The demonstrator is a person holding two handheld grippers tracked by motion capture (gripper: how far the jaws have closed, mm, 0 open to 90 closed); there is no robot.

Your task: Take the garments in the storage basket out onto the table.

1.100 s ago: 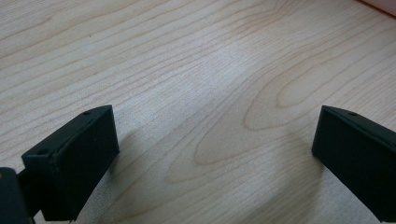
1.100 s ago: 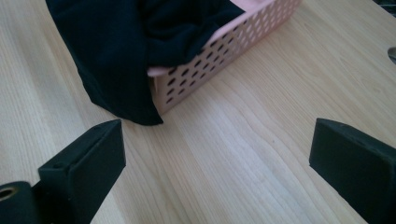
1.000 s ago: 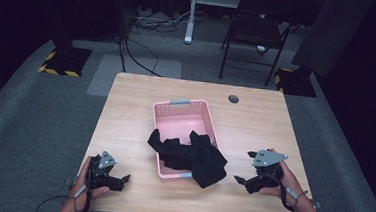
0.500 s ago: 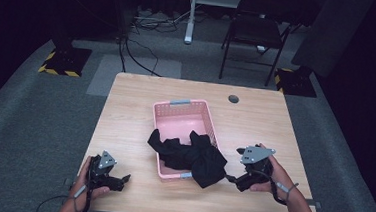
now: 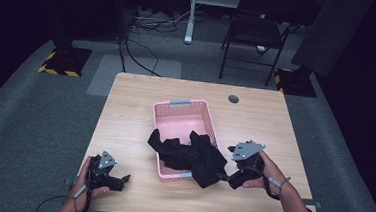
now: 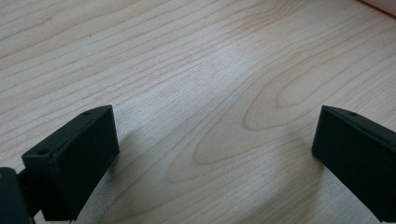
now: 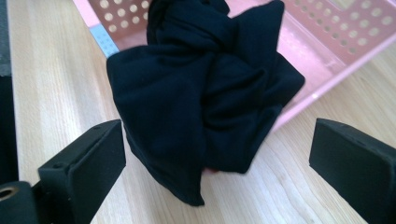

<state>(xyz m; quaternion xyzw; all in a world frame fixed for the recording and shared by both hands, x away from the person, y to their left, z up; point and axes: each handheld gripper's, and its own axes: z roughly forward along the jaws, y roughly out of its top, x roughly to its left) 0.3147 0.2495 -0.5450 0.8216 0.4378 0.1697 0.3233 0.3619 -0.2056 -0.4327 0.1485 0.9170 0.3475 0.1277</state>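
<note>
- Black cloth (image 5: 192, 156): a crumpled dark garment draped over the near end of the pink basket (image 5: 180, 113), part of it inside and a bunched fold spilling over the near right corner onto the counter (image 5: 255, 115).
- In the right gripper view the cloth (image 7: 201, 98) hangs in a loose knot of folds over the basket (image 7: 345, 32) rim, its lowest tip resting on the wood.
- Right tool (image 5: 227, 178): jaws wide apart and empty, pointed at the overhanging bunch and close beside it; the cloth lies just ahead of the jaws, not between them.
- Left tool (image 5: 120, 180): jaws also spread and holding nothing, resting low near the front left edge of the counter, well apart from the basket; its own camera looks at bare wood (image 6: 201, 93).
- Handling, as a judgement: soft, light and limp, it will sag and trail when lifted, and can snag on the basket's perforated wall or drag the light basket along.
- Best hold: the thick bunched fold outside the rim, pinching several layers at once; a single thin edge would likely slip out.
- The left tool could steady the basket rim if the cloth catches.
</note>
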